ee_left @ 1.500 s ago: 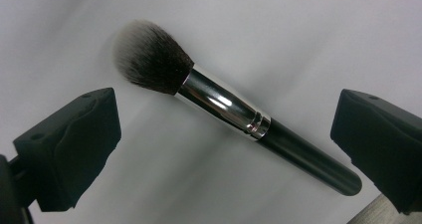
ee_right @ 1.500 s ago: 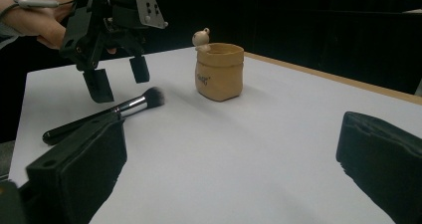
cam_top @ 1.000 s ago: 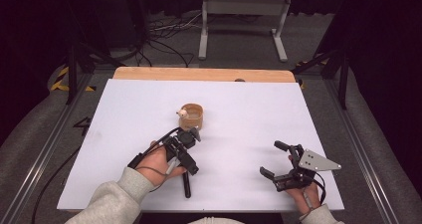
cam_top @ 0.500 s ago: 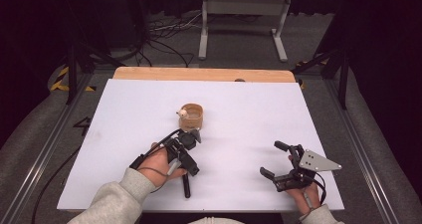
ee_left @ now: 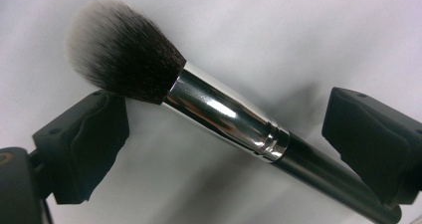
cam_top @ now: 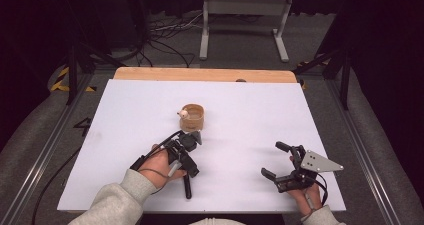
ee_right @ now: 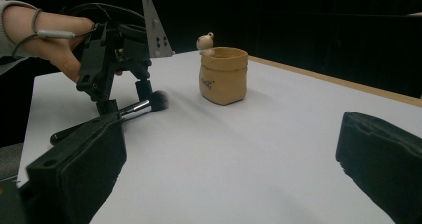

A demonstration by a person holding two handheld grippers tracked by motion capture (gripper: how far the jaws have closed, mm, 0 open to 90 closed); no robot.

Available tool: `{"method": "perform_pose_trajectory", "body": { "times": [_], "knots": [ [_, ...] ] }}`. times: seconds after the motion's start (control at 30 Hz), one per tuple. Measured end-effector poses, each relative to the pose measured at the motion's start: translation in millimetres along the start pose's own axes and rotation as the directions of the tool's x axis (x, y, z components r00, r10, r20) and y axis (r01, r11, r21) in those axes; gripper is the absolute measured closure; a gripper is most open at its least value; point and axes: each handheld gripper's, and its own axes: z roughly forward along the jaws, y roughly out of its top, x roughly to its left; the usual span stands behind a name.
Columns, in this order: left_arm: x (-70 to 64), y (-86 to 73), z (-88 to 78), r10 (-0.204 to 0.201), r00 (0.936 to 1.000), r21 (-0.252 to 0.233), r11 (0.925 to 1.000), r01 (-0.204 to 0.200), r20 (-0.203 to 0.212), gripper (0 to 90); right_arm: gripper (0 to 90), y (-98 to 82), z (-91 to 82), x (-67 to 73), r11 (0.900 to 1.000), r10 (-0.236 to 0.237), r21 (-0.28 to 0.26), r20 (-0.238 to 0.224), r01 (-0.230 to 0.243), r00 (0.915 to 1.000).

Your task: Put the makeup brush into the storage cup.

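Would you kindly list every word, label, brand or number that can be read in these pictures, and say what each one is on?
Dark print on the front of the tan pot: too small and blurred to read.
Makeup brush: no lettering on its shiny collar or dark handle.
Grey plate on the left gripper: holes, no text.
White table: no markings.
Nothing legible anywhere.

A white-topped bench with a wooden far edge stands on grey floor; beyond it, a grey metal stand, tangled cables, dark surroundings.
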Motion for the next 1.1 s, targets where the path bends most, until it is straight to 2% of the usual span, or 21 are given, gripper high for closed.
{"method": "perform_pose_trajectory", "body": {
  "times": [0.33,0.6,0.63,0.8,0.83,0.97,1.1],
  "knots": [
    [-0.8,0.1,-2.3,0.009,0.9997,0.011,0.9999,-0.008,-0.024,12.1,0.0,-0.3,0.4,-0.2,1.0,0.001,0.002,-0.001,-0.001,1.0],
    [-2.1,-1.2,-5.5,0.015,0.9988,0.019,0.9997,-0.014,-0.046,28.7,0.0,-0.4,0.6,0.3,1.0,-0.003,0.007,0.003,0.003,1.0],
    [-2.5,-1.3,-6.1,0.019,0.9983,0.02,0.9996,-0.018,-0.055,28.7,0.0,-0.4,0.8,0.2,1.0,-0.007,0.007,0.001,0.007,1.0],
    [-1.9,-2.0,-8.9,0.027,0.9982,0.028,0.9993,-0.025,-0.054,45.7,0.0,-0.4,1.5,0.7,1.0,-0.014,0.01,0.0,0.014,0.9999],
    [-2.1,-2.2,-9.2,0.028,0.9979,0.03,0.9992,-0.027,-0.058,45.7,0.0,-0.3,1.6,0.7,1.0,-0.015,0.011,0.0,0.015,0.9999],
    [-2.8,-2.7,-10.5,0.04,0.9971,0.041,0.9985,-0.038,-0.065,58.4,0.0,-0.5,1.7,0.7,1.0,-0.014,0.015,0.002,0.014,0.9999],
    [-4.5,-3.0,-10.9,0.064,0.9958,0.046,0.9971,-0.061,-0.066,65.4,0.0,-0.5,2.0,1.1,1.0,-0.018,0.017,0.001,0.018,0.9998]
  ]
}}
